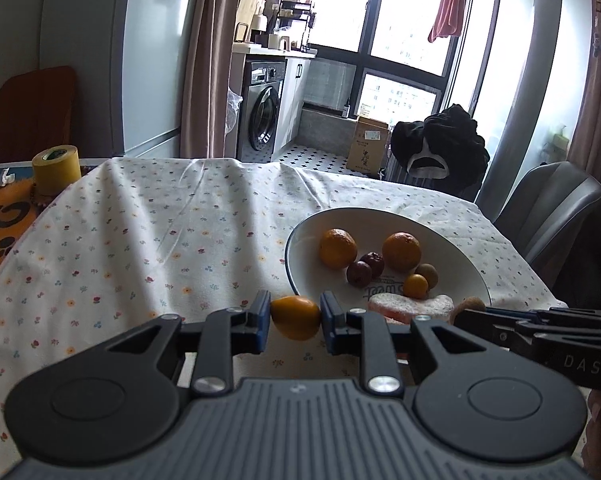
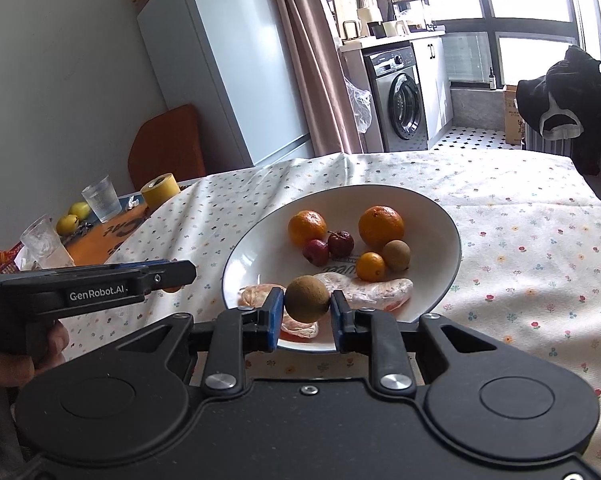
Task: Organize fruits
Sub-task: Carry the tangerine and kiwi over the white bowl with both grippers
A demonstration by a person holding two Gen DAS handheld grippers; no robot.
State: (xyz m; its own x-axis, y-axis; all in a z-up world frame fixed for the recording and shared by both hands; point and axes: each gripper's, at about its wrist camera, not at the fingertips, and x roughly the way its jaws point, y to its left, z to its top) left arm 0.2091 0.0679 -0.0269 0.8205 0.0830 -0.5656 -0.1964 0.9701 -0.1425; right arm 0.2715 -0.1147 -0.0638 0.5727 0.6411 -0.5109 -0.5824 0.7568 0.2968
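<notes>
My left gripper (image 1: 295, 320) is shut on a small orange kumquat (image 1: 296, 317), held just left of the white plate's rim (image 1: 300, 236) over the flowered cloth. My right gripper (image 2: 306, 307) is shut on a round brown longan (image 2: 307, 298) above the near edge of the plate (image 2: 440, 216). In the plate lie two mandarins (image 2: 306, 227) (image 2: 381, 227), two dark red jujubes (image 2: 315, 252) (image 2: 340, 243), a kumquat (image 2: 370, 266), another brown longan (image 2: 396, 255) and pinkish peeled fruit segments in wrap (image 2: 380, 292). The left gripper's side (image 2: 100, 284) shows in the right wrist view, the right gripper's side (image 1: 540, 328) in the left wrist view.
At the table's left end stand a yellow tape roll (image 2: 160, 190), two glasses (image 2: 101, 198) (image 2: 46, 242) and two yellow-green fruits (image 2: 73, 218) on an orange mat (image 1: 4, 224). A grey chair (image 1: 548, 208) stands to the right. The flowered tablecloth (image 1: 160, 232) covers the table.
</notes>
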